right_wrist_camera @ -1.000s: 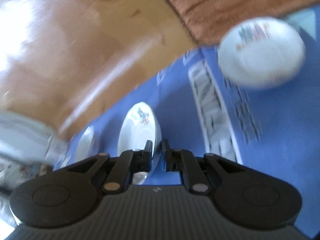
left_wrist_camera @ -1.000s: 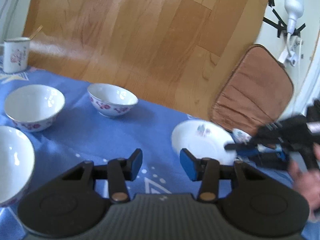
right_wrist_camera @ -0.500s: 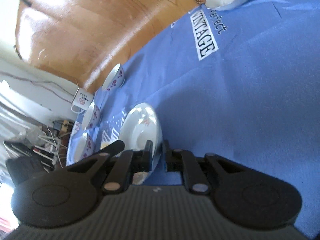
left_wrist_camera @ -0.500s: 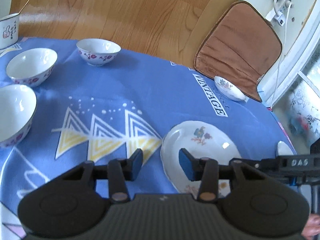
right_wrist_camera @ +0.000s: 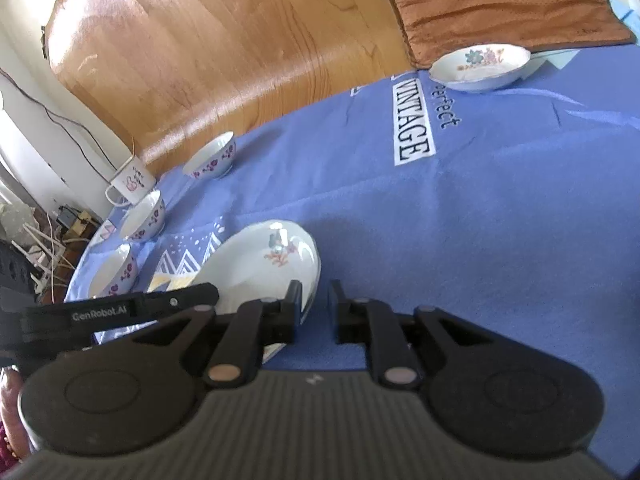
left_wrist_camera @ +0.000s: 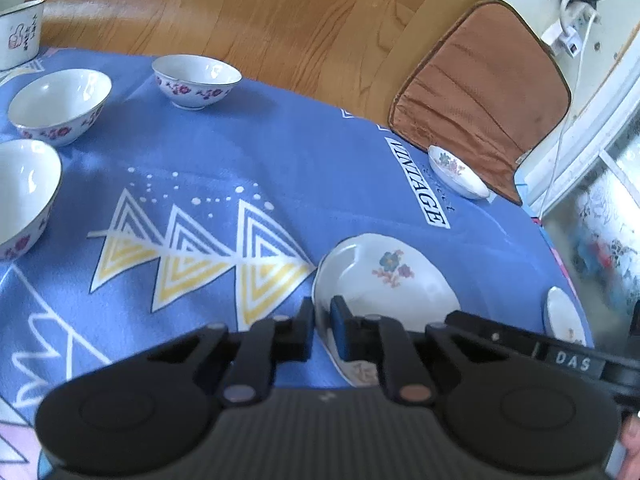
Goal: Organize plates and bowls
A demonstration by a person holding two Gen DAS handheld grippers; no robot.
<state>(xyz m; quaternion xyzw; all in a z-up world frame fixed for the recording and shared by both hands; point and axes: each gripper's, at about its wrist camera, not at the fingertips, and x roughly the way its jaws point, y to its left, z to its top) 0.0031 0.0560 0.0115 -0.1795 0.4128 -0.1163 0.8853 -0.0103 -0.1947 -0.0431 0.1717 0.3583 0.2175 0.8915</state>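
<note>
A white floral plate (left_wrist_camera: pixel 394 276) is held between both grippers just above the blue cloth; it also shows in the right wrist view (right_wrist_camera: pixel 264 268). My left gripper (left_wrist_camera: pixel 322 320) is shut on the plate's left rim. My right gripper (right_wrist_camera: pixel 314 300) has a small gap between its fingers, with the plate's right rim at its left finger (right_wrist_camera: pixel 294 300). Three white bowls with purple flowers (left_wrist_camera: pixel 196 80) (left_wrist_camera: pixel 60 106) (left_wrist_camera: pixel 24 196) stand at the left. A small floral dish (left_wrist_camera: pixel 458 176) sits at the far edge, also in the right wrist view (right_wrist_camera: pixel 480 66).
A blue patterned cloth (left_wrist_camera: pixel 280 168) covers the table. A white mug (left_wrist_camera: pixel 18 36) stands at the far left corner. A brown chair cushion (left_wrist_camera: pixel 480 92) lies beyond the far edge. Another small white dish (left_wrist_camera: pixel 564 316) sits at the right edge. Wooden floor lies behind.
My left gripper has closed on the plate's left rim. My right gripper's fingers have parted slightly on the opposite rim. The plate came down from mid-air to just above the cloth.
</note>
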